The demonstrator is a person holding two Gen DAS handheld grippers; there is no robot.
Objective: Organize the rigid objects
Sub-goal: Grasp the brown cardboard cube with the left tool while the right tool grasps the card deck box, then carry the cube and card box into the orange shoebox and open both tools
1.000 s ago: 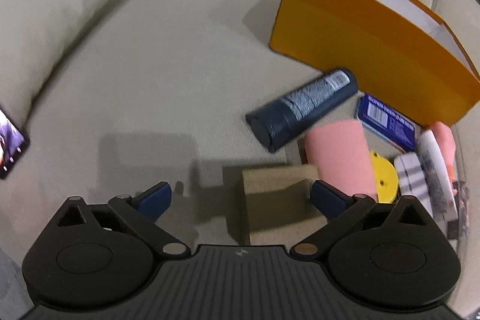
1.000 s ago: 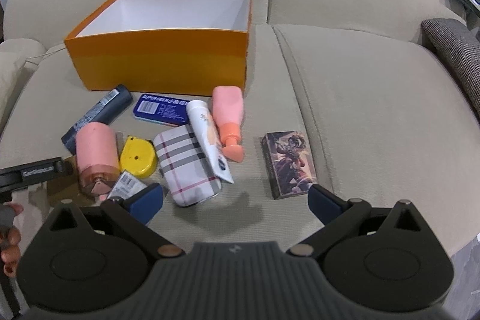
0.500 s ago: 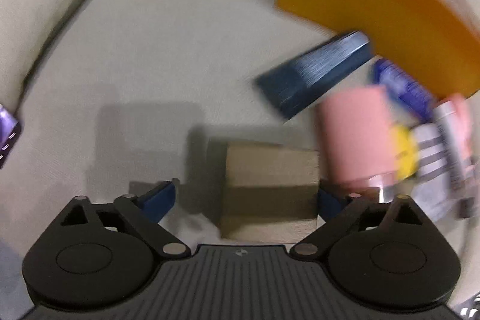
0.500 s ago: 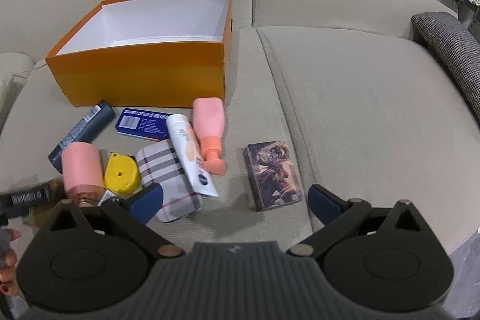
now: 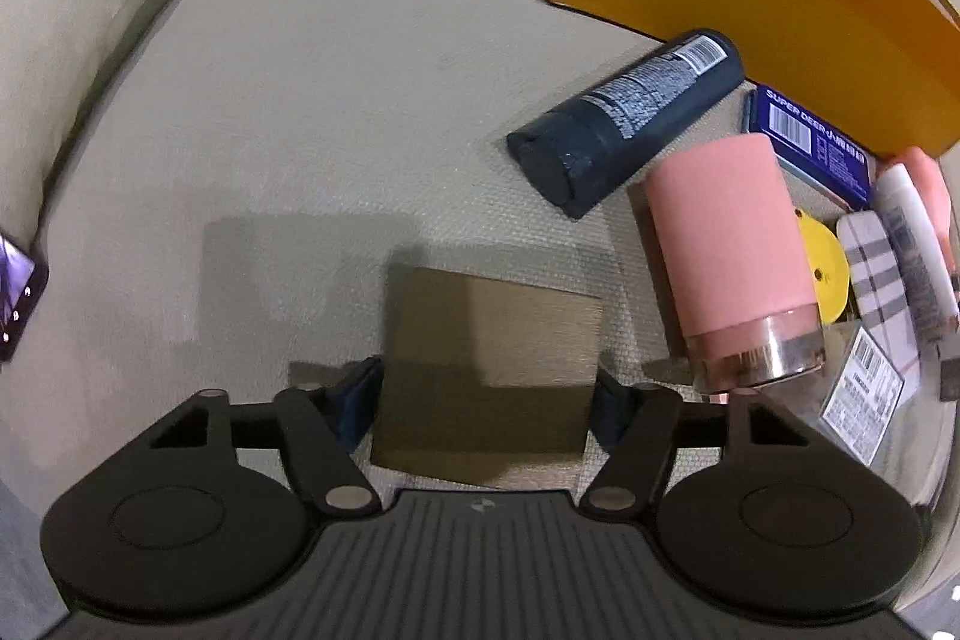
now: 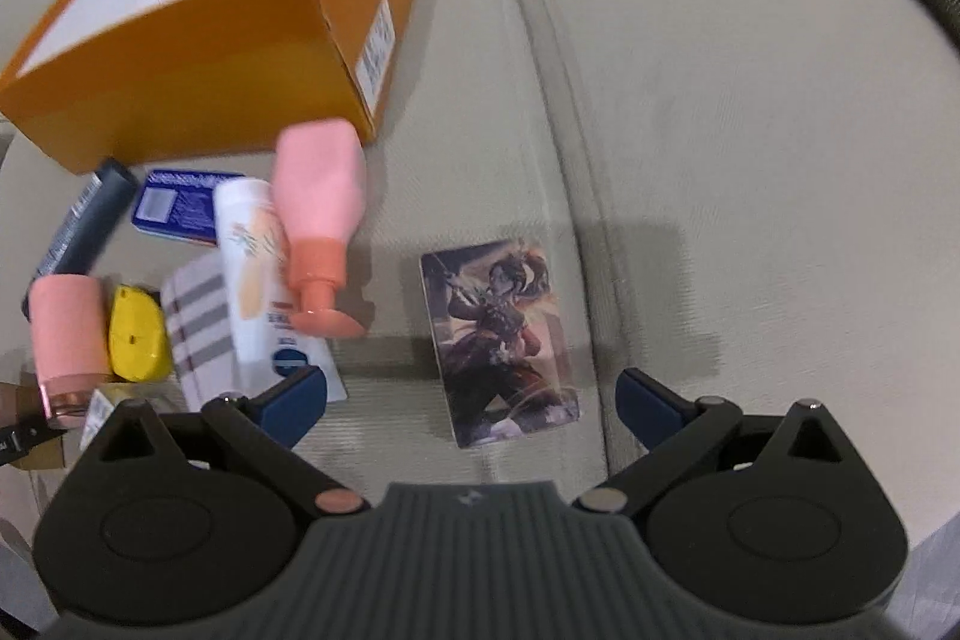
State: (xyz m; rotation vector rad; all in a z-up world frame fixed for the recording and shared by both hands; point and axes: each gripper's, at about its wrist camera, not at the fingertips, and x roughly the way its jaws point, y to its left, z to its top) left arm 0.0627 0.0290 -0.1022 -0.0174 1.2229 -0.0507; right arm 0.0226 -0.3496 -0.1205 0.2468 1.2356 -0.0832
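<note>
Left wrist view: left gripper (image 5: 485, 399) closing blue pads on small tan cardboard box (image 5: 489, 363), likely light, stiff, crushable; right gripper (image 6: 471, 398) spread over illustrated card box (image 6: 500, 340).

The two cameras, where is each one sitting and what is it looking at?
Left wrist: on the left gripper, facing down at the brown box its closing jaws flank.
Right wrist: on the right gripper, open, facing down over the picture card box.
Both show the orange box, pink cup and sofa.
</note>
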